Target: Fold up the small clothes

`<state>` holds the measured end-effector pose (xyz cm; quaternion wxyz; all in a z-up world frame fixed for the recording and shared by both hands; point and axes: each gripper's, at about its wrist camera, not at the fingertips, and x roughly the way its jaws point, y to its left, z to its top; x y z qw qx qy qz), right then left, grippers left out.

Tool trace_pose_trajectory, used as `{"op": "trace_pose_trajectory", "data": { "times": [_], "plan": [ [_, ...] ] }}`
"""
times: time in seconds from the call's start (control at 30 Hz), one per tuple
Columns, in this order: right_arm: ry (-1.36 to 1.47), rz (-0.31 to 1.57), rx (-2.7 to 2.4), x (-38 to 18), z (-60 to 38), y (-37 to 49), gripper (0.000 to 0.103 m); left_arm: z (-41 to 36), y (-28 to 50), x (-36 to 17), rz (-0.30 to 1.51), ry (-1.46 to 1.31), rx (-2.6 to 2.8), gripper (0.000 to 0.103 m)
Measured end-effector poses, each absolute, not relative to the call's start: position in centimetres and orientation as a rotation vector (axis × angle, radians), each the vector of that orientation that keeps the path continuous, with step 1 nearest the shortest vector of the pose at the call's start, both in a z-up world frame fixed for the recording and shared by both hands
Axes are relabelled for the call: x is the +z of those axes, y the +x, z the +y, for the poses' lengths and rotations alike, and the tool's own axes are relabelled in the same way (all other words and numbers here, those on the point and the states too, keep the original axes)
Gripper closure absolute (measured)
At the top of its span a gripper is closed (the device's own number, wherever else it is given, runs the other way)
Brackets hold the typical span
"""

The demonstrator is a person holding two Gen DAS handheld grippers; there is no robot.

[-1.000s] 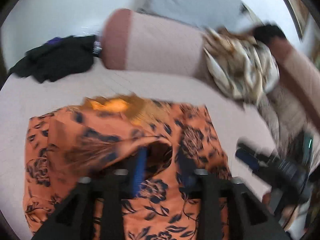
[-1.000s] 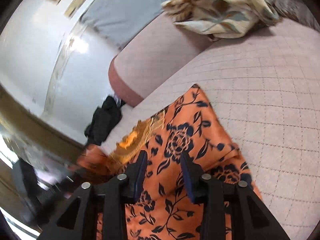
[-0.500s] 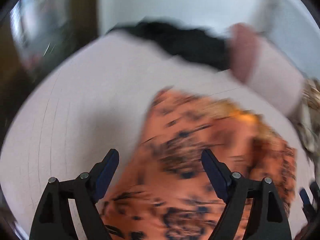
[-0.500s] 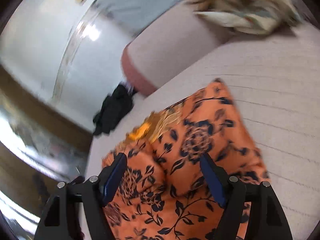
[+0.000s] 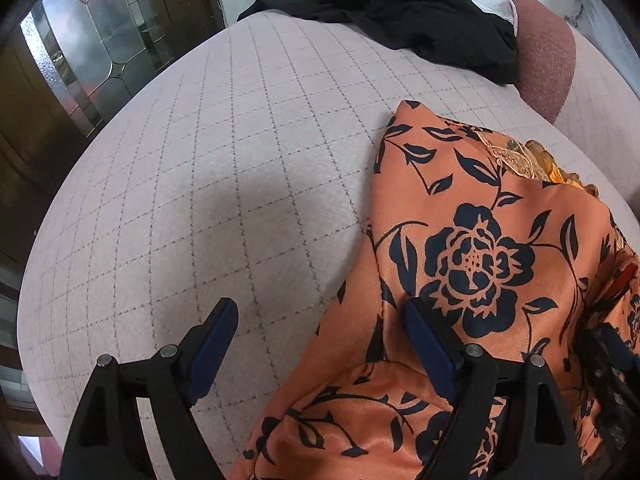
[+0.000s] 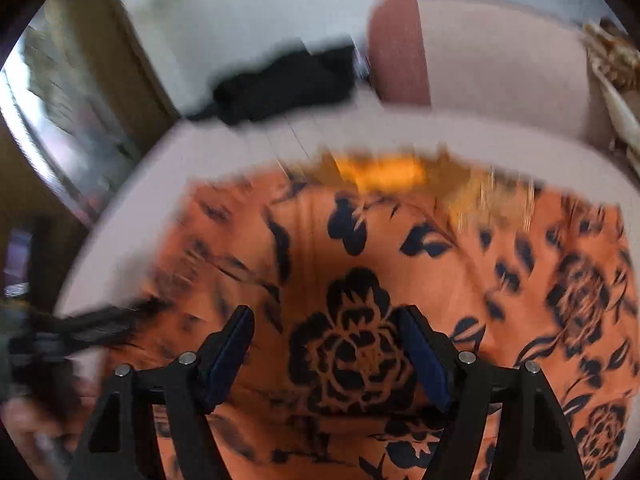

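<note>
Both tongs, pinching a second ago, now stand spread: left gripper (image 5: 320, 344) at the orange floral garment (image 5: 480, 264)'s nine o'clock edge, right gripper (image 6: 326, 350) above its middle; fold released.

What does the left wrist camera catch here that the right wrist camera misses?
Only the left wrist view shows the stitched grid on the bed cover sharply, and the leaded glass door. Only the right wrist view, which is blurred, shows a tan patterned cloth at its right edge. Both share the orange floral garment, the black garment, the pink bolster, and open tongs.
</note>
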<state>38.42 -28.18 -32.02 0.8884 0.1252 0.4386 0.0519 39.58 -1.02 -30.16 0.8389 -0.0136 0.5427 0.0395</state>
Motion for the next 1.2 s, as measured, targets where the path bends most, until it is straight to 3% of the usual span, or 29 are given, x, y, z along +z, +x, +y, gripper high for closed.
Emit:
{"op": "trace_pose_trajectory", "data": {
  "times": [0.03,0.07,0.1,0.13,0.17,0.4,0.7,0.93,1.13,1.2],
  "plan": [
    [0.248,0.895,0.092,-32.4,-28.2,38.3,0.042,-1.2,39.6,-30.2,1.152,-0.035,0.083,0.018],
    [0.233,0.874,0.077,-32.4,-28.4,38.0,0.048,-1.2,39.8,-30.2,1.16,-0.048,0.087,0.018],
    [0.247,0.878,0.091,-32.3,-29.2,37.8,0.062,-1.1,39.9,-30.2,1.166,-0.059,0.093,0.018],
    [0.271,0.872,0.097,-32.0,-30.0,37.7,0.084,-0.8,40.3,-30.3,1.168,-0.065,0.097,0.018],
    [0.316,0.857,0.093,-31.6,-31.5,37.3,0.09,-0.9,40.3,-30.3,1.165,-0.063,0.104,0.018],
    [0.555,0.754,-0.11,-29.6,-42.1,34.5,0.093,-2.8,39.5,-28.6,1.097,0.018,0.135,0.018],
    [0.813,0.837,-0.3,-34.2,-52.5,31.8,0.093,-5.9,38.8,-26.6,1.004,0.056,0.136,0.018],
    [0.766,0.606,-0.19,-29.7,-50.9,30.6,0.091,-9.8,38.1,-26.3,0.957,0.114,0.032,0.018],
    [0.788,0.935,-0.145,-35.8,-48.9,34.4,0.09,-11.0,39.0,-30.0,1.077,0.211,0.037,0.016],
    [0.842,0.902,-0.13,-36.1,-49.6,34.4,0.091,-10.5,39.2,-29.6,1.083,0.181,0.043,0.015]
  ]
}}
